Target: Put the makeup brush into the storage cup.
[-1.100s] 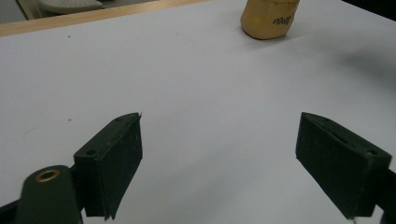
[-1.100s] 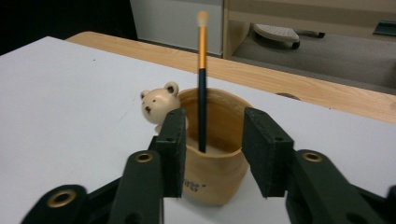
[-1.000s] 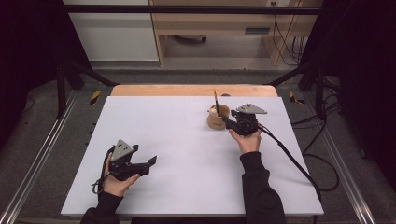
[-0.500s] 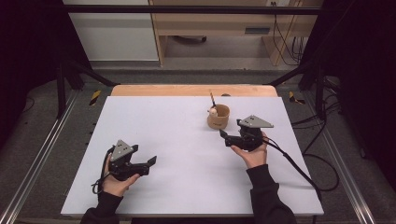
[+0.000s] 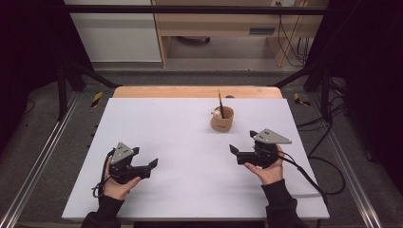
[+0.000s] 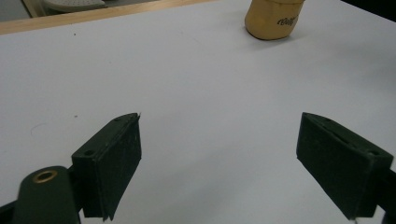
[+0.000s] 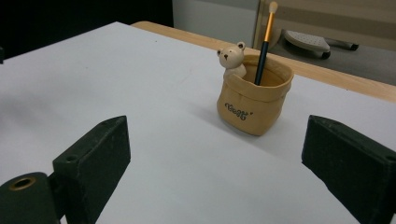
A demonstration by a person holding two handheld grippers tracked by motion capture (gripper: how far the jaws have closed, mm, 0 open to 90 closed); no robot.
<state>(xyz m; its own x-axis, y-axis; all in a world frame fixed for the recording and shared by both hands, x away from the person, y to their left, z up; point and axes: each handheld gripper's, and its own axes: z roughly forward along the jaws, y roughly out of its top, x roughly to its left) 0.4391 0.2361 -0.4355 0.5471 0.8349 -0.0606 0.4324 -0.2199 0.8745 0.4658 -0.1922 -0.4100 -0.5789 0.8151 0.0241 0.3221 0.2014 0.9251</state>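
Right gripper [image 5: 236, 153] — jaws wide apart, just been opening, nothing between them. Tan pot [image 7: 254, 100] stands upright on the white table [image 5: 180, 137], just beyond it, holding a brush [image 7: 263, 42]. Left gripper [image 5: 151, 165] — released, empty, well apart from the pot.
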